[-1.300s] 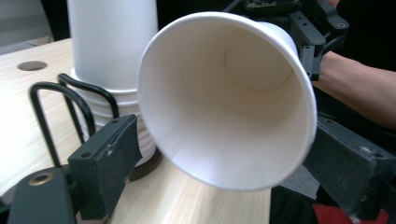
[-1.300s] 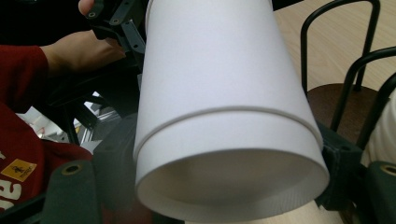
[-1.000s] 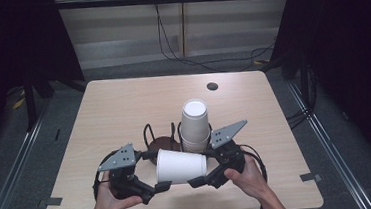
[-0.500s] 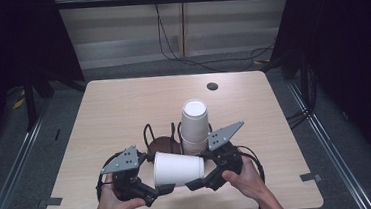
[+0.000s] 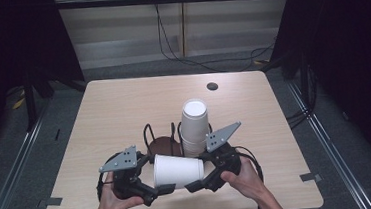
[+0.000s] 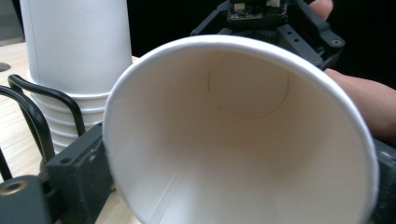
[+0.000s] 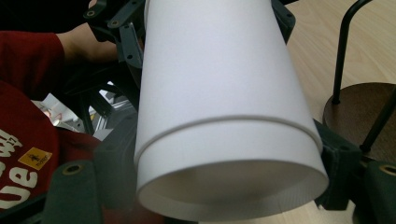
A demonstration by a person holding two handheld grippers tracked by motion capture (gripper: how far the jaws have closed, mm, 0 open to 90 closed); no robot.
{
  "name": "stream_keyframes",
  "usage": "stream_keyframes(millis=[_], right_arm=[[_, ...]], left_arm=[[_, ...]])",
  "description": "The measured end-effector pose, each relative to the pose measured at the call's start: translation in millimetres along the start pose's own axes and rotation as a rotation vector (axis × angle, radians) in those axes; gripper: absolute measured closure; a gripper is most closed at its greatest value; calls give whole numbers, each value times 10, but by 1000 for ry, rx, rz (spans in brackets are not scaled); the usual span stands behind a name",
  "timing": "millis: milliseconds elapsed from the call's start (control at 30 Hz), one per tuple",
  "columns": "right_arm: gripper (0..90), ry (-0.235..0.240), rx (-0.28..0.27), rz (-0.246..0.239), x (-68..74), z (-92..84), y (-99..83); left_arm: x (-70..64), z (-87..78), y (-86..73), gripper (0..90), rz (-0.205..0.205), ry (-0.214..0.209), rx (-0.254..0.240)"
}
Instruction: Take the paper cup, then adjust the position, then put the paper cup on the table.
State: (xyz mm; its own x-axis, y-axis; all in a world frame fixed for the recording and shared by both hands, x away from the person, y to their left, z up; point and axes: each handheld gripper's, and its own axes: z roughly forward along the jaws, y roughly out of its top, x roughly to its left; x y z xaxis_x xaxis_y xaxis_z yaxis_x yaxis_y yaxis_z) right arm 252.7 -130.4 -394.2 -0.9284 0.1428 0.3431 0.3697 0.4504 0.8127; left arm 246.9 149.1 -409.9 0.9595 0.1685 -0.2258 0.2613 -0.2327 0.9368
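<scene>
High view: near the wooden table's (image 5: 123, 109) front edge, a smooth white paper cup (image 5: 177, 170) lies sideways between both grippers. Left gripper view: the left gripper (image 6: 224, 205), jaws just closing, flanks the cup's rolled rim. Right gripper view: the right gripper (image 7: 224, 186) pinches its base.

Both grippers' fingers (image 5: 163, 189) hold a sideways paper cup (image 5: 177, 170).

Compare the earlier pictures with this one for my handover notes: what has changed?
The left gripper has just been closing its jaws around the wide end of the paper cup, which lies sideways between both grippers. The cup has drifted slightly left and down in the high view. The right gripper stays at the cup's base end. The cup stack, the wire holder and the table are unchanged.
</scene>
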Motion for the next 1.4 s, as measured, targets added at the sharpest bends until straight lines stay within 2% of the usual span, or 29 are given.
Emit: stream_keyframes(millis=[200, 400, 600, 833, 967, 1100, 1167, 1267, 1367, 1400], right_arm=[[229, -3, 14, 11, -43, 41, -16], [203, -19, 21, 10, -34, 49, -36], [185, -16, 10, 8, -45, 54, -65], [151, -49, 11, 1, -25, 45, -69], [149, -78, -8, -6, -10, 10, -73], [141, -100, -8, 4, -30, -26, -89], [141, -95, -4, 17, -50, -39, -108], [142, -119, -13, 26, -62, -67, -131], [142, -143, -24, 26, -55, -101, -131], [142, -145, -29, 26, -53, -113, -132]], left_arm=[[31, -24, -12, 105, -13, -18, 12], [-1, -23, 18, 127, -1, -19, 18], [2, -10, 14, 129, -10, -12, 34], [-10, -22, 31, 134, -13, -8, 58], [-4, -46, 45, 135, -19, 8, 73], [11, -57, 44, 133, -17, 13, 91], [14, -59, 50, 133, -15, 21, 103], [30, -71, 54, 133, -20, 31, 108], [51, -95, 60, 134, -25, 43, 125], [61, -100, 64, 134, -39, 52, 139]])
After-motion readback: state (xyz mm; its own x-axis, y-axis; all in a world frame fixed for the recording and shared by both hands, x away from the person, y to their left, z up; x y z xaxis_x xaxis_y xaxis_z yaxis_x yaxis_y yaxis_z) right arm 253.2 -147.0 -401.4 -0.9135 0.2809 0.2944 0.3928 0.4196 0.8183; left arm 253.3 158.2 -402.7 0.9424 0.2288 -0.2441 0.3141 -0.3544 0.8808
